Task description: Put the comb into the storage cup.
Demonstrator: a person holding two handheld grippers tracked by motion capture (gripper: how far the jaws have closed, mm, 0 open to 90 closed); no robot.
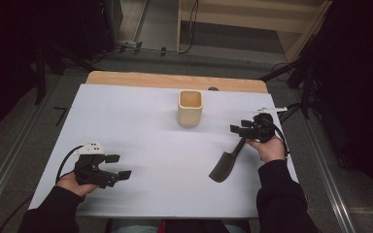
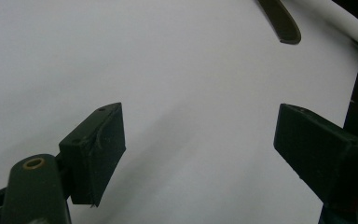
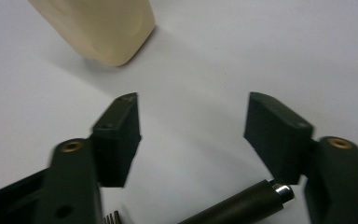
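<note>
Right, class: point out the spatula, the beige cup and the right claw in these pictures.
spatula (image 1: 223,167): high view, on its dark flat blade.
beige cup (image 1: 190,116): high view, on its front wall.
right claw (image 3: 193,126): right gripper view, midway between its two fingertips.

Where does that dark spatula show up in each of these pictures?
High view: the spatula lies right of centre, its handle by the right gripper.
Left gripper view: its blade tip at the top right.
Right gripper view: its handle end at the bottom, by the right-hand jaw.
Shared landmark: the white table sheet.
</note>
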